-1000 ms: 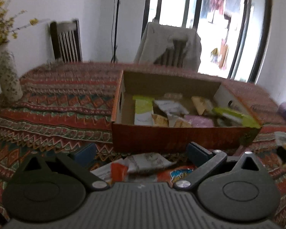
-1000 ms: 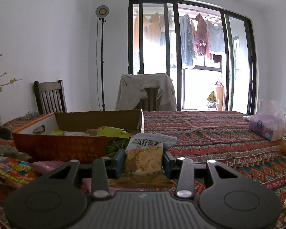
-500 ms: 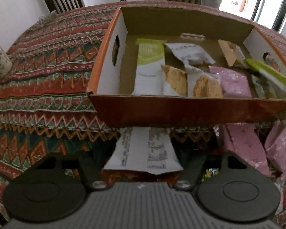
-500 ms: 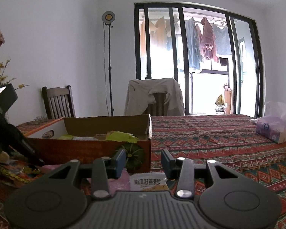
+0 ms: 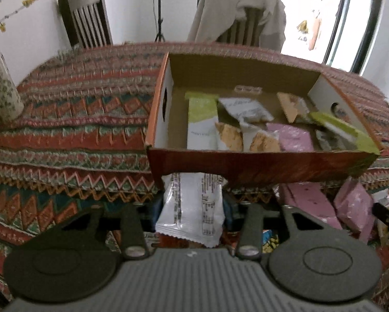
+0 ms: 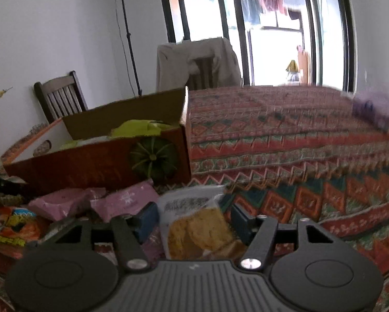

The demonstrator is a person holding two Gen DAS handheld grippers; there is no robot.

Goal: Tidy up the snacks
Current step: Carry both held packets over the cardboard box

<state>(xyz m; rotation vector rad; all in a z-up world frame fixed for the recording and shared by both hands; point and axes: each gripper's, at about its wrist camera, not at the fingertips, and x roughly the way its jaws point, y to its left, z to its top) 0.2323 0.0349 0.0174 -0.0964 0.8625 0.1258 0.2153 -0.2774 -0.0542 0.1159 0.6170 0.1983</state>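
An orange cardboard box (image 5: 259, 163) sits on the patterned tablecloth and holds several snack packets: green, white, cracker and pink ones. My left gripper (image 5: 191, 208) is shut on a white snack packet (image 5: 191, 208), held just before the box's near wall. The box also shows in the right wrist view (image 6: 95, 166). My right gripper (image 6: 194, 219) has its fingers on either side of a cracker packet (image 6: 197, 226) lying in front of the box; the jaws stand apart and I cannot tell if they touch it. Pink packets (image 6: 124, 202) lie to its left.
A speckled vase (image 5: 2, 91) stands at the table's far left. Two chairs (image 5: 85, 26) stand behind the table. Pink packets (image 5: 350, 205) and colourful wrappers (image 6: 12, 221) lie in front of the box. A purple tissue pack (image 6: 376, 109) sits far right.
My left gripper has tilted up and back with the white packet. My right gripper has dropped and tilted down over the cracker packet, which now lies between its fingers.
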